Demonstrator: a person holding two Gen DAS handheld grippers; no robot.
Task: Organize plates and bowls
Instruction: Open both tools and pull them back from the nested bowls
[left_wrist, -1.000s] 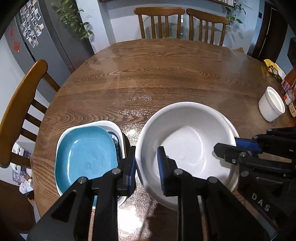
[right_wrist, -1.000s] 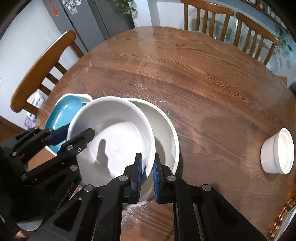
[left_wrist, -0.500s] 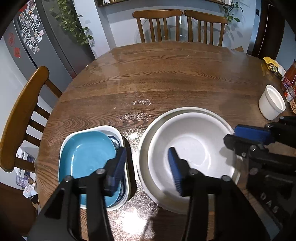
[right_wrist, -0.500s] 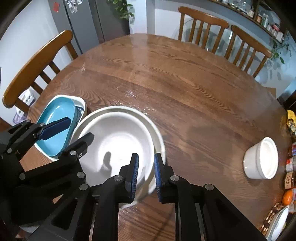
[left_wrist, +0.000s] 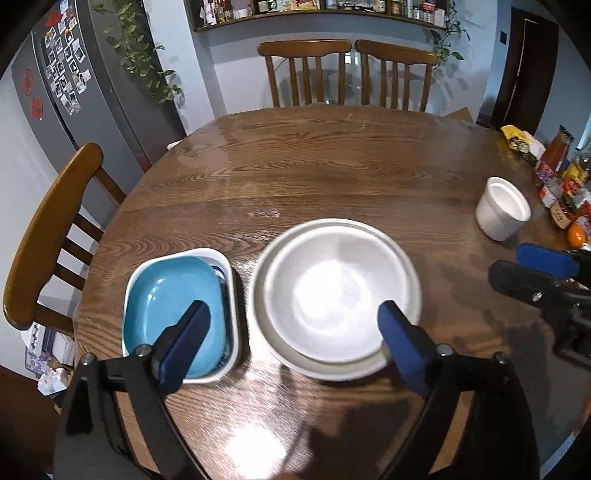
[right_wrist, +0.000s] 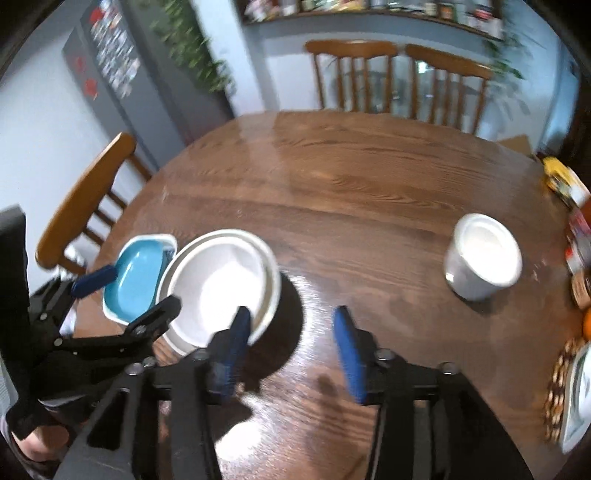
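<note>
A white bowl (left_wrist: 336, 295) sits nested inside a larger white bowl (left_wrist: 258, 295) on the round wooden table (left_wrist: 332, 166). Beside it on the left, a blue dish (left_wrist: 166, 295) lies in a white rectangular dish (left_wrist: 221, 254). My left gripper (left_wrist: 293, 325) is open and empty, raised above both stacks. My right gripper (right_wrist: 291, 332) is open and empty, above the table just right of the nested bowls (right_wrist: 218, 284). A small white cup-shaped bowl (right_wrist: 484, 254) stands alone to the right and also shows in the left wrist view (left_wrist: 502, 206).
Wooden chairs stand at the far side (left_wrist: 347, 74) and the left (left_wrist: 48, 229). Bottles, packets and an orange (left_wrist: 576, 234) crowd the table's right edge. A woven mat with a plate (right_wrist: 572, 391) lies at the near right. A grey fridge (left_wrist: 74, 92) stands at left.
Both grippers let go of the white bowl, which dropped into the larger bowl. Both opened wide and rose back away from the table; the right one swung to the right.
</note>
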